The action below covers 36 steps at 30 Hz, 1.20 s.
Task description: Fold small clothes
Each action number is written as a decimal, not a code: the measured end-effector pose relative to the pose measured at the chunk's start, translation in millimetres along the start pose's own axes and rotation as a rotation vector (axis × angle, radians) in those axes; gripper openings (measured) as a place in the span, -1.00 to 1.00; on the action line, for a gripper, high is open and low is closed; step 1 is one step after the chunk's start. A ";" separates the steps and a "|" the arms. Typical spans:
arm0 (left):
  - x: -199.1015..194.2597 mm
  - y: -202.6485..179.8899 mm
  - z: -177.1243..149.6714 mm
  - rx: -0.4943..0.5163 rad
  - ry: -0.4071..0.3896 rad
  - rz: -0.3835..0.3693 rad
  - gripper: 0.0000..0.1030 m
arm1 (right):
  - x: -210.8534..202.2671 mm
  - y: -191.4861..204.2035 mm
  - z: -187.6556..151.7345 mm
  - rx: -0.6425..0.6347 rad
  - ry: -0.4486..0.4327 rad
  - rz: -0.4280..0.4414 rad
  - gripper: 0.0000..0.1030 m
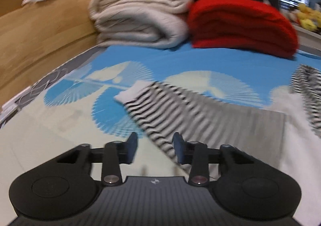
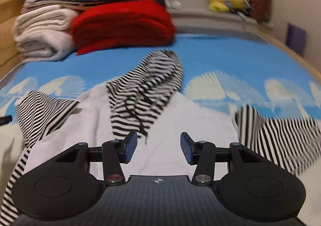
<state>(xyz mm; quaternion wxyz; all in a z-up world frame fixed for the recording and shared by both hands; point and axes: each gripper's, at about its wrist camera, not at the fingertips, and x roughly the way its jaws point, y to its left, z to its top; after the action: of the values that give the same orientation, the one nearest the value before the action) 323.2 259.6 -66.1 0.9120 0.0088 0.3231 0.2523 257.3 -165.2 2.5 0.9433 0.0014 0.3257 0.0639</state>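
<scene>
Two views are telling the story. Left wrist first: the left gripper point(image 1: 154, 150) is hanging over the striped sleeve point(image 1: 160, 109) of the small white hoodie with black-and-white striped hood and sleeves point(image 2: 140, 105), fingers point(image 1: 131, 148) parted, gripping nothing; it ought to pinch near the white cuff point(image 1: 130, 93). Right wrist: the right gripper point(image 2: 158, 150) is hovering empty, fingers apart, over the white body, spread flat on the blue patterned bed sheet point(image 2: 210, 55); smoothing first looks wise.
</scene>
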 end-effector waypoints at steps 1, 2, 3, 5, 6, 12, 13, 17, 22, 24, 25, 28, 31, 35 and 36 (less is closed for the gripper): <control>8.5 5.5 -0.1 -0.017 0.005 0.018 -0.27 | 0.3 1.5 0.2 -0.033 -0.020 -0.007 -0.13; 17.5 11.7 1.5 -0.041 0.006 0.020 -0.26 | 0.7 2.8 -0.1 -0.059 -0.031 -0.018 -0.30; 26.0 17.1 3.7 -0.064 0.002 0.013 -0.26 | 2.2 2.1 -0.9 -0.076 -0.030 -0.017 -0.38; 43.6 22.5 6.8 -0.092 -0.013 -0.001 -0.19 | 8.8 -2.0 -6.1 -0.078 -0.002 0.002 -0.41; 51.6 24.3 7.7 -0.095 -0.012 -0.011 -0.16 | 11.3 -5.0 -7.6 -0.072 0.015 0.003 -0.41; 103.5 32.7 4.4 -0.204 0.087 -0.071 -0.06 | 20.5 -10.6 -20.4 -0.122 0.073 0.018 -0.41; 108.6 33.8 1.6 -0.214 0.097 -0.080 -0.04 | 22.5 -11.4 -21.8 -0.133 0.083 0.016 -0.41; 106.5 30.4 1.3 -0.194 0.070 -0.156 -0.87 | 33.9 -16.0 -26.6 -0.141 0.144 -0.003 -0.41; 79.1 20.4 22.0 -0.194 0.002 -0.131 -0.87 | 45.6 -26.1 -30.3 -0.093 0.222 -0.033 -0.41; 57.5 8.5 36.2 -0.155 -0.056 -0.131 -0.88 | 45.3 -30.7 -31.1 -0.066 0.239 -0.039 -0.41; 43.1 -0.3 43.1 -0.124 -0.094 -0.151 -0.88 | 44.3 -32.1 -31.4 -0.065 0.243 -0.048 -0.41; -12.6 -41.9 58.9 0.001 -0.205 -0.240 -0.89 | 40.4 -39.3 -29.3 -0.055 0.242 -0.085 -0.43; -78.9 -99.0 57.4 0.159 -0.264 -0.382 -0.89 | 36.9 -52.3 -22.8 -0.013 0.236 -0.127 -0.57; -173.3 -184.9 18.4 0.418 -0.198 -0.627 -0.84 | 32.1 -76.0 -12.9 0.073 0.227 -0.198 -0.59; -193.2 -203.5 6.0 0.472 -0.143 -0.693 -0.81 | 30.0 -82.0 -11.1 0.097 0.223 -0.208 -0.59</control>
<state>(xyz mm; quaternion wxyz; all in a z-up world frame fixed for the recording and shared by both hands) 291.0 -7.1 15.2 0.9361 0.1257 0.2917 -0.1511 283.7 -243.3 -28.3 0.9016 0.0061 0.4295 -0.0503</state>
